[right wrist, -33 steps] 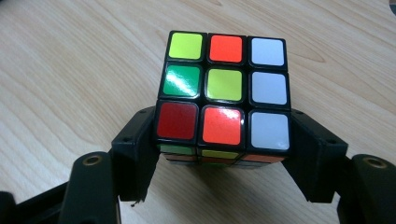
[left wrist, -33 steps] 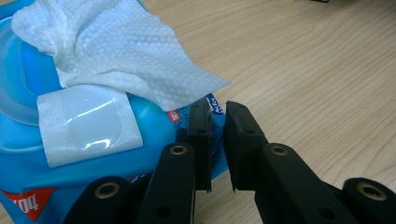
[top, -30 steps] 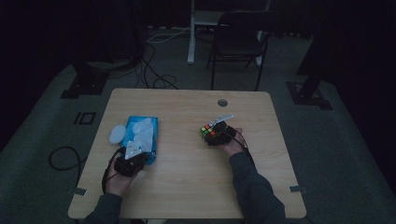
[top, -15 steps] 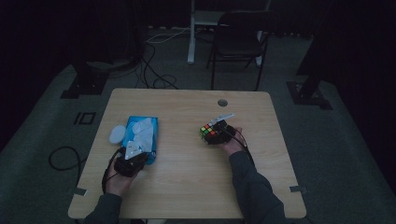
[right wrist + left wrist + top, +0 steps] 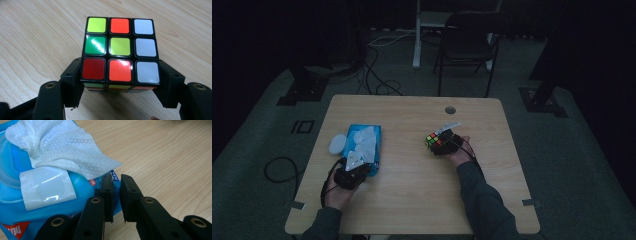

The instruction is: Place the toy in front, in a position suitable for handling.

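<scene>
A blue wipes pack (image 5: 361, 150) lies at the left of the wooden table (image 5: 412, 200), with a white wipe (image 5: 62, 150) pulled up out of its opening and a white flap sticker (image 5: 46, 187) folded back. My left gripper (image 5: 116, 178) is at the pack's near edge, its jaws almost together with the pack's thin edge between them. From above, the left gripper (image 5: 353, 165) sits at the pack's front end. A Rubik's cube (image 5: 120, 47) rests on the table right of centre. My right gripper (image 5: 120, 72) is shut on its two sides, and the high view shows the cube (image 5: 433, 140) there too.
A white oval object (image 5: 337, 144) lies just left of the pack. A cable hole (image 5: 450, 109) sits in the table's far part. A dark chair (image 5: 472, 40) and floor cables (image 5: 377, 75) are beyond the table. Bare wood lies between the two grippers.
</scene>
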A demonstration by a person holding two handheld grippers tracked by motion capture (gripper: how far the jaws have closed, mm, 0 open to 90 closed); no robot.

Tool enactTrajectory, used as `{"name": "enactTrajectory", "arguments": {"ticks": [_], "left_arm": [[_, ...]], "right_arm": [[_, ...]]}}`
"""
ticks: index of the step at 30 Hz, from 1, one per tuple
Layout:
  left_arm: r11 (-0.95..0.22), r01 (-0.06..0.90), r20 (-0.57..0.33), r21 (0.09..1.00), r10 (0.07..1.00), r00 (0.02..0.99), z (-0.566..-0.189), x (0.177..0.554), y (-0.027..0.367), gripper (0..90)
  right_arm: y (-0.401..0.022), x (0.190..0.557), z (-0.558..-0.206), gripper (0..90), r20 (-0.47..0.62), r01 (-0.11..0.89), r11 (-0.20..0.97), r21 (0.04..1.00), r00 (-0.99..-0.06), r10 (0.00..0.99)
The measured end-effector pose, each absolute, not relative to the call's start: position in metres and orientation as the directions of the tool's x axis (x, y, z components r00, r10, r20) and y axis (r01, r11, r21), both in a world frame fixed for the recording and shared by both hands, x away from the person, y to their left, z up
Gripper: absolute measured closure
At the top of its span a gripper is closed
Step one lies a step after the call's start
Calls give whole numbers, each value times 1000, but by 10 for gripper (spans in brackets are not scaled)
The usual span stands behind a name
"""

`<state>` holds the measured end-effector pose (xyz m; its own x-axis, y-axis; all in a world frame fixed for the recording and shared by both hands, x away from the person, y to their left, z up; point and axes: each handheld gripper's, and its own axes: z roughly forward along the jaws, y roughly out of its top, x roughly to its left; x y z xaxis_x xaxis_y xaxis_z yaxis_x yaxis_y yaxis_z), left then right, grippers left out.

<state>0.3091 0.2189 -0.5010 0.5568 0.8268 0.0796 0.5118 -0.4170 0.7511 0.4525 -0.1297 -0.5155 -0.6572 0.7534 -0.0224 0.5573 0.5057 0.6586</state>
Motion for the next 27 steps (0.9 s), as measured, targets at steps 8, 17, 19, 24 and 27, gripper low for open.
{"name": "enactTrajectory", "arguments": {"ticks": [8,17,19,24,27], "left_arm": [[-408,522,73,749,834,547,-500,306,226,818],[-417,533,91,736,841,533,-498,302,233,814],[-417,536,94,735,844,528,-498,301,234,814],[-416,543,101,730,851,516,-497,297,240,815],[-413,545,101,730,854,511,-496,295,244,816]], "right_arm": [[-129,438,-514,342,-64,487,549,680,-706,706],[-126,411,-508,342,-66,466,562,683,-727,683],[-126,405,-508,342,-60,467,560,685,-729,681],[-128,390,-509,342,-54,470,560,683,-732,680],[-129,383,-510,342,-60,463,566,682,-736,675]]}}
